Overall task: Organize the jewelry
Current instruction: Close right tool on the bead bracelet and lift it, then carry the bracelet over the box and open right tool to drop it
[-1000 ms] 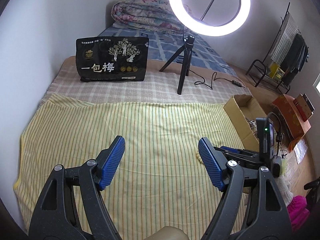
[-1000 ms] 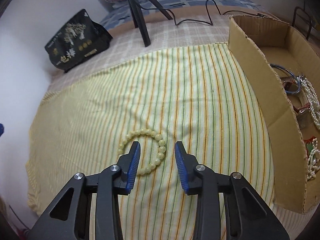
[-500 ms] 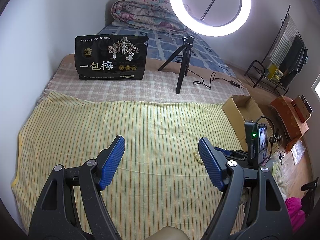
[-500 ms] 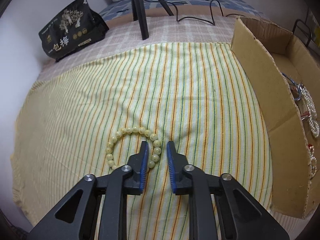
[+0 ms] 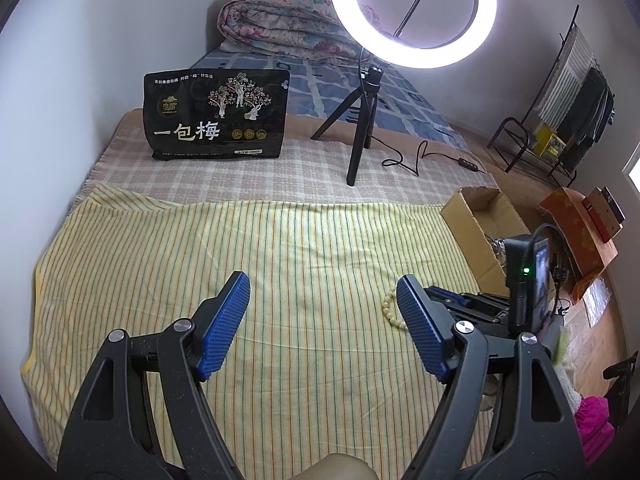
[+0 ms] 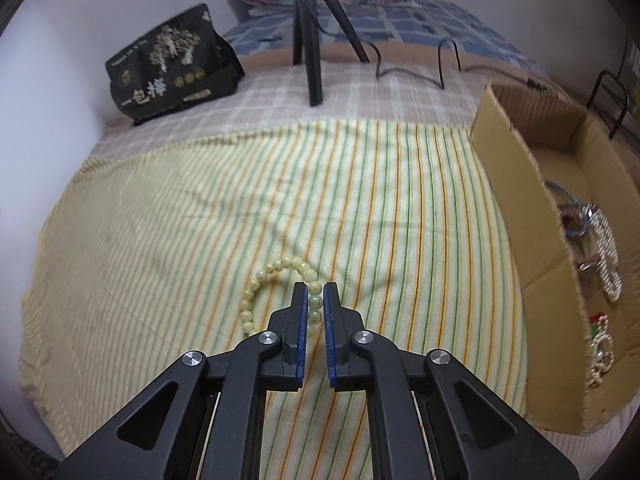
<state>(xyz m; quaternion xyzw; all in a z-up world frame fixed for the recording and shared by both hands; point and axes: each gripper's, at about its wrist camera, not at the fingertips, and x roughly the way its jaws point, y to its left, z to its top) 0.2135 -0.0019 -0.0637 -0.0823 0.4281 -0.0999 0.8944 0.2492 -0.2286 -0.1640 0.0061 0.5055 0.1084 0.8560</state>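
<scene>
A pale yellow bead bracelet point(image 6: 276, 270) lies on the striped yellow cloth point(image 6: 200, 208). My right gripper point(image 6: 315, 294) is shut on the bracelet's right side, with beads pinched between the blue pads. A few of its beads point(image 5: 389, 308) show in the left wrist view beside the right pad. My left gripper point(image 5: 322, 294) is open and empty above the cloth. A cardboard box point(image 6: 516, 216) at the right holds pearl strands point(image 6: 608, 256) and other jewelry.
A black snack bag point(image 5: 216, 116) stands at the back left. A ring light on a tripod point(image 5: 362, 128) stands behind the cloth, its cable trailing right. A folded quilt point(image 5: 280, 28) lies at the far end. A clothes rack point(image 5: 560, 120) stands at the far right.
My right gripper has closed its jaws onto the bracelet's right side. The left gripper has stayed open and drawn back slightly.
</scene>
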